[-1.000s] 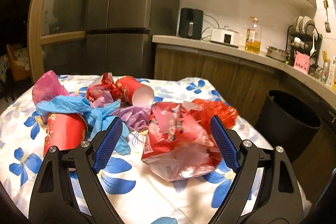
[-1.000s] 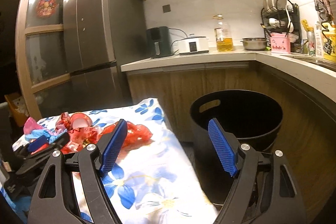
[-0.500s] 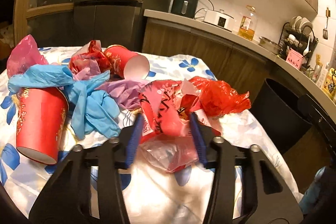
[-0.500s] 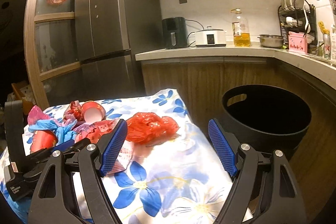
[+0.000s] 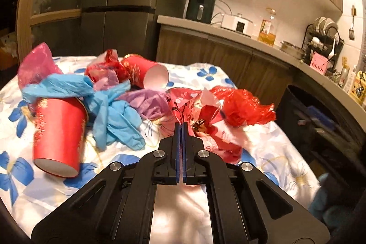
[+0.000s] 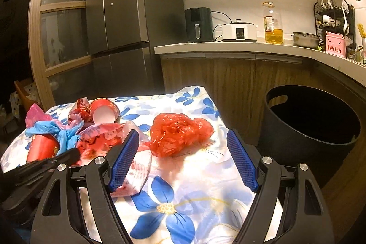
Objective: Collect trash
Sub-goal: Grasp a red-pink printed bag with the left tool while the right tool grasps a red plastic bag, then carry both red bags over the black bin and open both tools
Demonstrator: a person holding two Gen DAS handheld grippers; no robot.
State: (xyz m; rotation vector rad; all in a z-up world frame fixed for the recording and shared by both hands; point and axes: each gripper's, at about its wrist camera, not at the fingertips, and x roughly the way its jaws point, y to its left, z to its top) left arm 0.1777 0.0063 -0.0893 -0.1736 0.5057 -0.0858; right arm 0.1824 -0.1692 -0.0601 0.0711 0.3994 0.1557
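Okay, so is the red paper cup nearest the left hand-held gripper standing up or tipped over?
Tipped over. The red paper cup lies on its side on the floral tablecloth, white open mouth facing the camera, a blue glove draped over its far end.

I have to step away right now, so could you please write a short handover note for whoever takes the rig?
Left gripper: shut on the red wrapper, which is still on the table.
Right gripper: open, empty, facing the red bag.
Bin: right of the table, nothing visible inside.
Left on the table: two cups, blue gloves, pink and purple bags.
Done: nothing binned yet.
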